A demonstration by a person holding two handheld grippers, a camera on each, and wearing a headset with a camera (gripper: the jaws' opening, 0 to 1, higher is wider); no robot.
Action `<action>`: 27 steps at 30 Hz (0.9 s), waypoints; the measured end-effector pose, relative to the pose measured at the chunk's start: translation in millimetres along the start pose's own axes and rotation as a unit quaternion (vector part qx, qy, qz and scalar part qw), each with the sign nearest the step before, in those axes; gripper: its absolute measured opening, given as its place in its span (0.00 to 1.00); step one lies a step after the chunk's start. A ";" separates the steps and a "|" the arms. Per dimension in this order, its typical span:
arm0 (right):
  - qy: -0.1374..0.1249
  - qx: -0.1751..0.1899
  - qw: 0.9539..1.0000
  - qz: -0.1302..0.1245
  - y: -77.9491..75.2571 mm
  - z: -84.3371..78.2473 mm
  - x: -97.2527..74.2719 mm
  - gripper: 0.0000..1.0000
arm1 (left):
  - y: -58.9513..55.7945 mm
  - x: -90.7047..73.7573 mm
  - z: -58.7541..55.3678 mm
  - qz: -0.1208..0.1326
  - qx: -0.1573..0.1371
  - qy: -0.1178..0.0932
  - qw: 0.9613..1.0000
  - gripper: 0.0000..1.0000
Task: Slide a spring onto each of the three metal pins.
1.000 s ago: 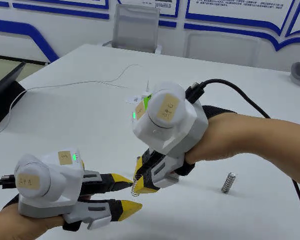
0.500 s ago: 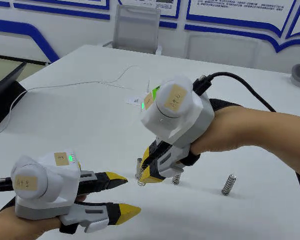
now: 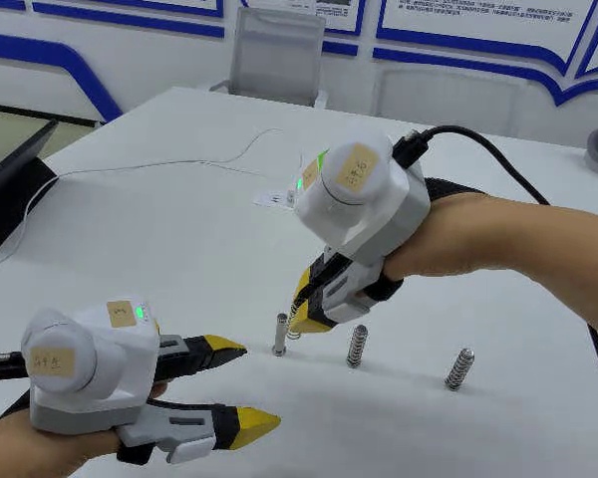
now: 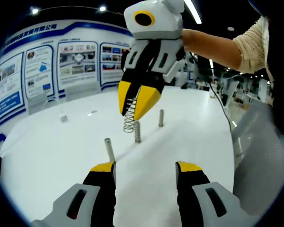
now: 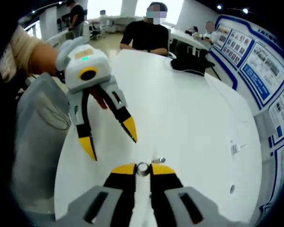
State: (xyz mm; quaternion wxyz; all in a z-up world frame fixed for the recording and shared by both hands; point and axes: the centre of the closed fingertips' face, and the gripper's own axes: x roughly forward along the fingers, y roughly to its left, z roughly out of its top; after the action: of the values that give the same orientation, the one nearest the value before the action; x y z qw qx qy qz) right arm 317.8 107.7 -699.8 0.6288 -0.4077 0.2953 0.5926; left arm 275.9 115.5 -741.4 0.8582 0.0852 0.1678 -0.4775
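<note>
Two pins [image 3: 357,346] carry springs [image 3: 459,367]; our right tool [image 3: 299,326], pinching a spring [image 4: 128,116], has shifted right, just beside bare pin [image 3: 280,335]; left tool [image 3: 259,386] spread.

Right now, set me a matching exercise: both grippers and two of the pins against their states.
Things:
1. left gripper
2. right gripper
3. leftmost pin in the head view
4. middle pin

States:
A. bare
B. carries a fitted spring
C. jaws open, holding nothing
D. jaws shut on a loose spring

Pairs: 1-C, 2-D, 3-A, 4-B
</note>
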 end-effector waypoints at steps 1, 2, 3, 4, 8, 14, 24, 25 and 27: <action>0.001 0.002 1.000 -0.001 -2.7 -0.4 1.0 0.12 | 0.4 -0.1 -0.2 0.001 -0.001 0.000 1.000 0.52; 0.002 0.004 1.000 -0.002 -4.3 -0.9 1.7 0.12 | 0.8 -0.4 -0.4 0.002 -0.001 0.000 1.000 0.53; 0.003 0.005 1.000 -0.002 -5.8 -1.3 2.5 0.12 | 1.3 -0.7 -0.7 0.002 -0.001 0.000 1.000 0.53; 0.004 0.006 1.000 -0.003 -7.6 -1.6 3.4 0.12 | 1.8 -1.0 -1.0 0.003 -0.002 0.000 1.000 0.53; 0.006 0.011 1.000 -0.005 -14.5 -1.6 6.8 0.12 | 3.0 -2.0 -2.5 0.006 -0.004 0.001 1.000 0.55; 0.008 0.017 1.000 -0.008 -23.3 -0.6 12.6 0.12 | 3.8 -3.4 -4.0 0.009 -0.006 0.002 1.000 0.56; 0.010 0.028 0.999 -0.012 -33.5 -1.9 21.2 0.12 | 4.5 -4.0 -6.8 0.010 -0.009 0.004 1.000 0.58; 0.011 0.029 0.999 -0.011 -33.7 -2.4 22.0 0.12 | 4.5 -3.9 -6.9 0.010 -0.010 0.004 1.000 0.58; 0.014 0.029 0.999 -0.011 -33.7 -3.6 24.1 0.12 | 4.7 -3.8 -7.4 0.011 -0.010 0.005 1.000 0.59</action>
State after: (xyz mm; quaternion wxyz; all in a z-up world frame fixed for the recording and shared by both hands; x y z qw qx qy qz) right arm 354.4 117.9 -716.7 0.6424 -0.4008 0.3168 0.5713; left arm 276.5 123.3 -746.9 0.8633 0.0805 0.1760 -0.4661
